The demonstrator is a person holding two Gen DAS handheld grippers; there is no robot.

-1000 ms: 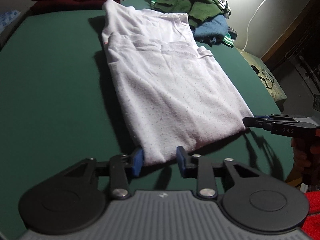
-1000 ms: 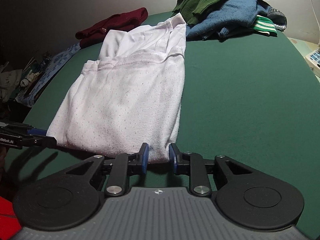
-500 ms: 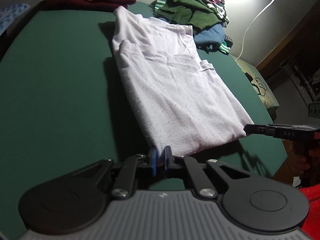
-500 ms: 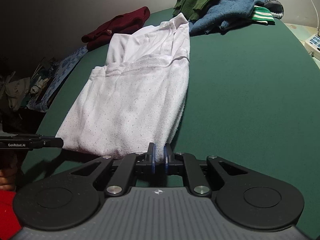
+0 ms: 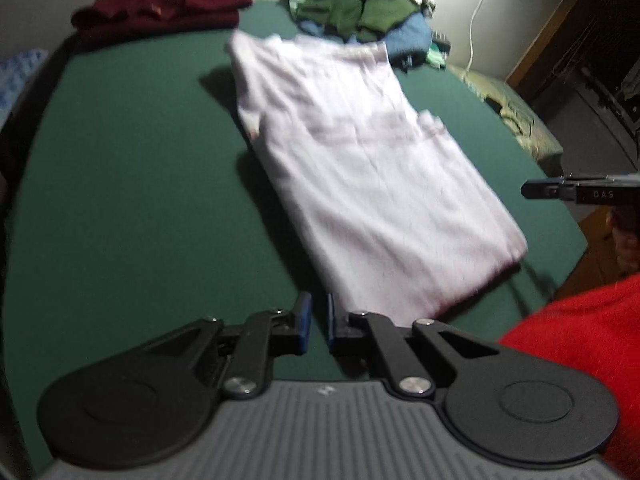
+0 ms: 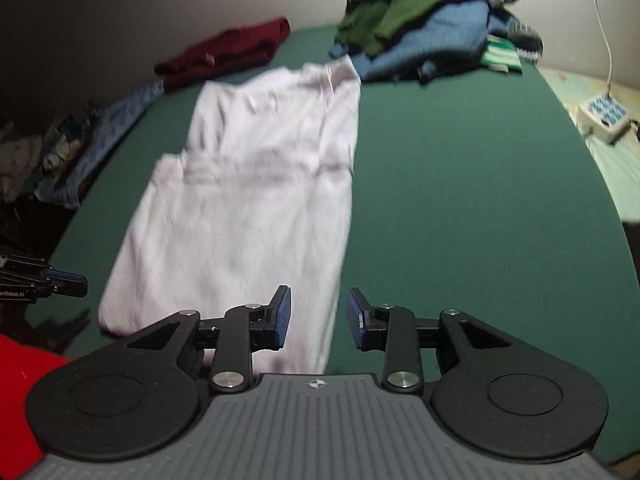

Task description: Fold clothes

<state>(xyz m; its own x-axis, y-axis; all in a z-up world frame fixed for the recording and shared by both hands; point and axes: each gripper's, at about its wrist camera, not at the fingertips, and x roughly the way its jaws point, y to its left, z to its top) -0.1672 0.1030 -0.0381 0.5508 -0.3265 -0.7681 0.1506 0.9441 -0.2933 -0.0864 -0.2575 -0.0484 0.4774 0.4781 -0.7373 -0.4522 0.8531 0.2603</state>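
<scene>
A pale white shirt [image 5: 360, 168] [image 6: 256, 200] lies folded lengthwise on the green table [image 5: 120, 200] [image 6: 480, 200]. My left gripper [image 5: 317, 316] is shut just left of the shirt's near corner, and only green table shows in the slit between its pads. It also appears at the left edge of the right wrist view as the left gripper [image 6: 68, 280]. My right gripper [image 6: 318, 316] hovers over the shirt's near right edge. Its jaws are opening, the cloth lies below the gap, and the pads do not press it. In the left wrist view the right gripper [image 5: 532, 190] hangs off the shirt's right side.
A maroon garment [image 5: 160, 6] [image 6: 228, 50] lies at the far left. A pile of green, blue and striped clothes [image 5: 368, 12] [image 6: 432, 28] sits at the far end. A power strip [image 6: 604, 118] with a white cable lies past the right table edge. A red sleeve [image 5: 580, 340] is near.
Both grippers closed at the shirt's near hem, then rose. The right jaws have opened again. The left gripper now sits left of the shirt's corner, and the shirt still lies flat.
</scene>
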